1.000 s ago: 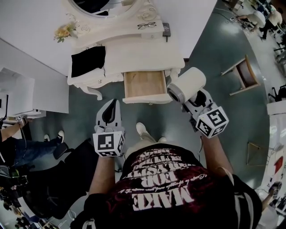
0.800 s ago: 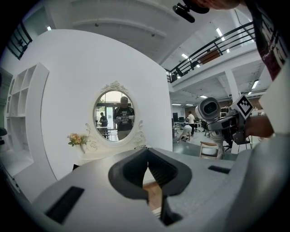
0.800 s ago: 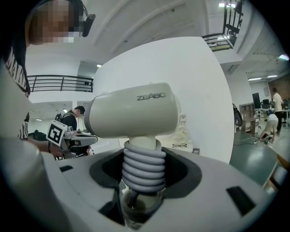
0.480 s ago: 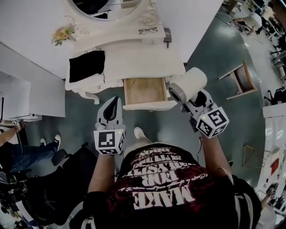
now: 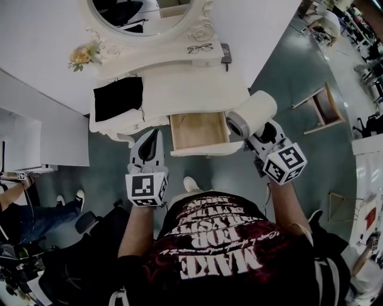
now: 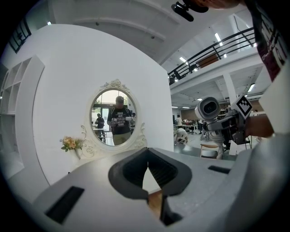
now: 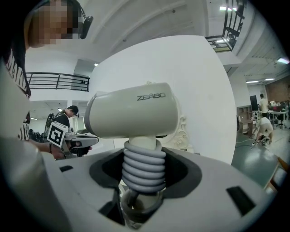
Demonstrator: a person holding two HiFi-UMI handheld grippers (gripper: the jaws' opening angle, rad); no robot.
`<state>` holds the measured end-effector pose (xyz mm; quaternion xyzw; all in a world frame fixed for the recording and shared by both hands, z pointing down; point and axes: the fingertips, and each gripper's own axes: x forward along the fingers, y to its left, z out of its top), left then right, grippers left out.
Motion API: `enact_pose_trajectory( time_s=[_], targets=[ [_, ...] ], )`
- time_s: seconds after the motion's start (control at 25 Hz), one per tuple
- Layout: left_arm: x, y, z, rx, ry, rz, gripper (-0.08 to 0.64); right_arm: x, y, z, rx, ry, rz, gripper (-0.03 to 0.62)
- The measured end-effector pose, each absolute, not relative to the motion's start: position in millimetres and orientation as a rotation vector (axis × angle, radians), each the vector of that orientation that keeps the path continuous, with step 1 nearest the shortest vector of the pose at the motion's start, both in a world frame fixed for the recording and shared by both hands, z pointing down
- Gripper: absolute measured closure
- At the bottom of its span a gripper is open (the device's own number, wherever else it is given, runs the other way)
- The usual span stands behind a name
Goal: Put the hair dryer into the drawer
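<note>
- Drawer point(image 5: 199, 130): pulled out from the front edge of the dressing table point(image 5: 191, 83), right of centre. Its bare wooden bottom shows, and nothing is visible inside from the head view.
- Hair dryer point(image 5: 254, 112): off the table and in the air, just beside the drawer's right front corner. It is not over the opening and appears clear of the wood. The barrel lies crosswise above the jaws, with its grey end turned toward the drawer side.
- Right gripper point(image 5: 258, 138): clenched on the dryer's handle. Its own view shows the ribbed grey lower part of the handle seated between the jaws, with the barrel upright above them. The grip looks firm and centred.
- Left gripper point(image 5: 149, 143): jaws closed tip to tip with nothing between them. It hovers off the table's front edge, just left of the drawer's left front corner. It touches neither the drawer nor the table.
- Table top: a black cloth point(image 5: 118, 97) lies at the left front corner and glasses point(image 5: 199, 48) along the back edge. Flowers point(image 5: 82, 55) sit at the back left, below the mirror point(image 5: 143, 9).
- Progress, as judged: the drawer is open and the dryer is in hand, so the first part looks done. What is left is a short carry leftward over the opening, lowering the dryer in, and letting go.
- The barrel looks bulky against the shallow drawer, so it will probably have to go in on its side.
</note>
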<state>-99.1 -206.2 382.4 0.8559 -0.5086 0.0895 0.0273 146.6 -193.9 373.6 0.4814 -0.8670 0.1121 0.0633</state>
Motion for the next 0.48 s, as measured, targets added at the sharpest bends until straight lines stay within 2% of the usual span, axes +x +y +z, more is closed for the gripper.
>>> enact_pose_trajectory(
  time_s=[0.48],
  targets=[
    [-107, -245, 383, 2.704, -1.46, 0.227, 0.554, 129, -220, 366, 1.54, -2.568, 0.32, 0.357]
  ],
)
